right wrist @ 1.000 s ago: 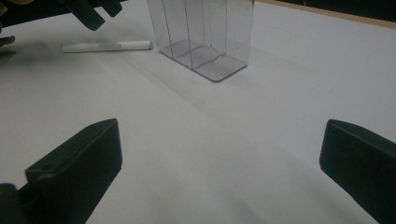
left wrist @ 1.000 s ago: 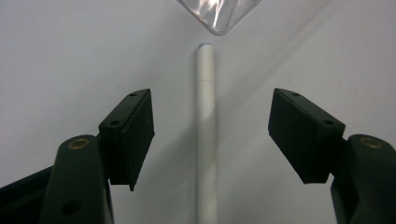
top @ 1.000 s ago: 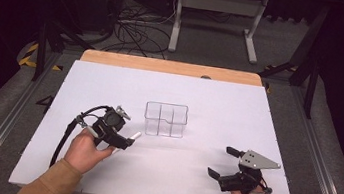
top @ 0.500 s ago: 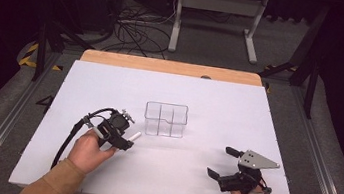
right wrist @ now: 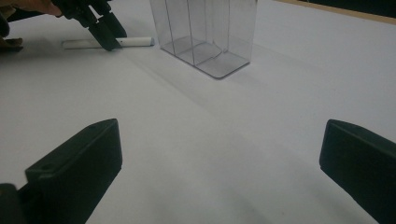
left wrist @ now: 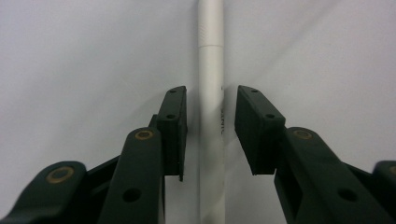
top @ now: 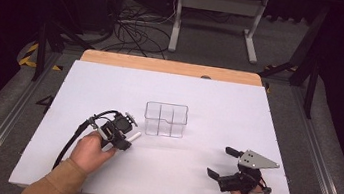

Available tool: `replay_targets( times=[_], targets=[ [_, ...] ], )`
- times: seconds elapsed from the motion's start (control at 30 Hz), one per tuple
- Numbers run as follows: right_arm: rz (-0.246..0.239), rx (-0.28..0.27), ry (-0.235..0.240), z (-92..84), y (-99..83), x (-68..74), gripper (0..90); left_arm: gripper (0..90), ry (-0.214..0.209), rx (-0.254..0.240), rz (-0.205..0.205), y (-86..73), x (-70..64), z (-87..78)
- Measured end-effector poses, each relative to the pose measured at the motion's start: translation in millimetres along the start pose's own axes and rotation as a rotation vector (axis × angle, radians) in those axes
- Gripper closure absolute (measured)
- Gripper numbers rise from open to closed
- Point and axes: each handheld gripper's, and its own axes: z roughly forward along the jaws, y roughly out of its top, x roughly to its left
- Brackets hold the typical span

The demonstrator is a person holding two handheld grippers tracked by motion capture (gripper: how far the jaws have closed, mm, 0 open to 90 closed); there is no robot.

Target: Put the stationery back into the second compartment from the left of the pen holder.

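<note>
Left gripper, jaws astride the white pen but not clamped, risks rolling it; right gripper gapes empty.

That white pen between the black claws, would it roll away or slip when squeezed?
The white pen looks round and smooth, so it probably rolls if nudged sideways on the flat table. It seems stiff and light; the left gripper, straddling it, might let it slip.

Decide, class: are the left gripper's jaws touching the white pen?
Apart. The left gripper view shows the left gripper straddling the white pen, with slim gaps either side.
</note>
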Motion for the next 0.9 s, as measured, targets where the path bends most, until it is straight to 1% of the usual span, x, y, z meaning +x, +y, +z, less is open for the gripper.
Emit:
replay_targets(
  times=[0.1,0.13,0.2,0.3,0.37,0.43,0.63,0.9],
  targets=[
    [-0.001,0.0,0.0,0.1,0.0,0.1,0.0,69.1,0.011,0.0,0.01,-0.1,-0.4,-0.2],
    [-0.001,0.001,0.0,0.1,0.0,0.1,0.0,70.1,0.02,0.0,0.023,-0.3,-0.7,-0.4],
    [0.002,0.002,0.001,0.1,0.0,0.2,0.0,71.9,0.021,-0.005,0.047,-0.7,-1.3,0.2],
    [0.001,0.003,0.003,0.2,0.0,0.3,0.0,76.4,0.017,0.002,0.053,-0.1,-2.1,0.2],
    [0.005,0.003,0.005,0.3,0.0,0.4,0.0,77.2,0.011,0.002,0.058,0.1,-1.9,0.3],
    [0.006,0.004,0.006,0.4,0.0,0.5,0.0,78.0,0.013,0.0,0.066,0.1,-2.1,0.5],
    [0.005,0.003,0.008,0.6,-0.1,0.5,0.0,78.4,0.014,0.002,0.068,0.2,-2.1,0.4],
    [0.003,0.003,0.008,0.7,-0.1,0.5,0.0,78.7,0.017,0.006,0.053,-0.1,-2.7,-2.0]
  ],
)
